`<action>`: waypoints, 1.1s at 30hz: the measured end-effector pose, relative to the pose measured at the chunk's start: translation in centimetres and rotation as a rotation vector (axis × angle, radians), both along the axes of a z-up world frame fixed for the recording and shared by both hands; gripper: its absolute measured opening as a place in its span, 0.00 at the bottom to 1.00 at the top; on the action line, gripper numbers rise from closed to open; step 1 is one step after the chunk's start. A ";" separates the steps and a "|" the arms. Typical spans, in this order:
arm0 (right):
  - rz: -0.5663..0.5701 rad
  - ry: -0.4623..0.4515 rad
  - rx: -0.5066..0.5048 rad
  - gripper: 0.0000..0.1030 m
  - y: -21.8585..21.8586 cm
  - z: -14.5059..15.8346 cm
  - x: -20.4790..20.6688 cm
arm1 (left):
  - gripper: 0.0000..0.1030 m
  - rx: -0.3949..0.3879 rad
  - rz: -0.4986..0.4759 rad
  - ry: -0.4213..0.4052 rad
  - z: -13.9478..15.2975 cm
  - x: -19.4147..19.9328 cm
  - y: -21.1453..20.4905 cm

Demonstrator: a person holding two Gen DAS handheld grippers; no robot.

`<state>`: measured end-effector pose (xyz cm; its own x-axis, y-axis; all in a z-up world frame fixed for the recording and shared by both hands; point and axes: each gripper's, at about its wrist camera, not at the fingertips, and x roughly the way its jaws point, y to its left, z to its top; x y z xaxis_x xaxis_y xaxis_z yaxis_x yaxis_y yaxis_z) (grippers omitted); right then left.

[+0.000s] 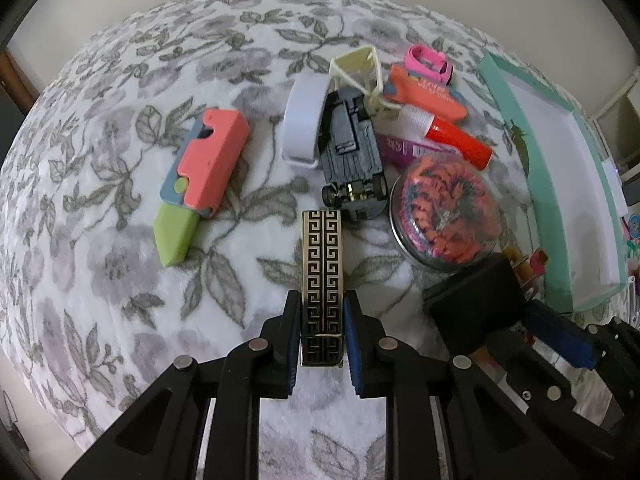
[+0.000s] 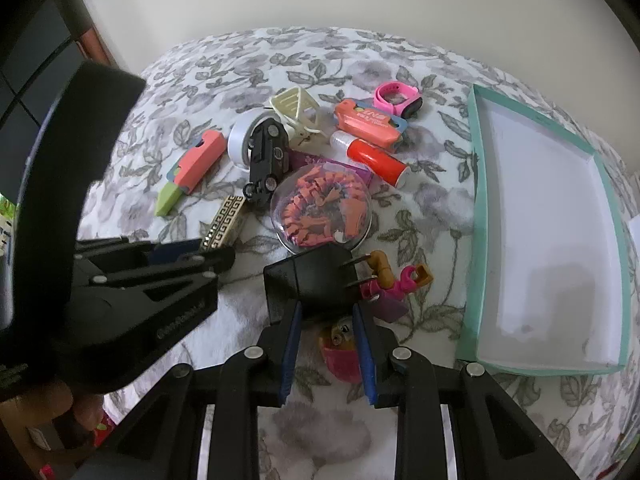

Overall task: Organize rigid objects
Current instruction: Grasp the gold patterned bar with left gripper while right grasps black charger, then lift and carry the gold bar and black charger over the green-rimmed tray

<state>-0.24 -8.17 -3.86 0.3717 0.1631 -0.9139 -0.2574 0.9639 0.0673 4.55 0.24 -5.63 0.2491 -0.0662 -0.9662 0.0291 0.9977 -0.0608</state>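
Note:
My left gripper is shut on a gold-and-black patterned lighter, which points away toward the pile; it also shows in the right wrist view. My right gripper is shut on a black plug adapter, held just above the bedspread; the adapter also shows in the left wrist view. A teal-rimmed white box lies open to the right. Under the right gripper lies a small toy figure.
A pile sits ahead: a coral and green toy knife, white tape roll, dark toy car, clear round case of orange bits, red glue stick, cream clip, pink watch, orange packet.

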 end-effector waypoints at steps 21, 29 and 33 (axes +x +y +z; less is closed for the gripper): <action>0.071 -0.060 -0.065 0.63 2.6 -0.3 0.4 | 0.21 -0.003 0.188 0.122 -0.5 -1.9 8.0; 0.120 -0.085 -0.170 0.65 3.9 -1.0 0.5 | 0.21 -0.005 0.189 0.127 -0.8 -2.0 8.4; 0.146 -0.087 -0.248 0.65 4.8 -1.8 0.6 | 0.21 0.000 0.189 0.129 -0.9 -1.8 7.8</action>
<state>0.38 -3.40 -5.66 0.4395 -0.0031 -0.8982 -0.3893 0.9005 -0.1936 2.78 8.04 -6.54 0.1316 -0.0303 -0.9908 -0.1660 0.9848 -0.0522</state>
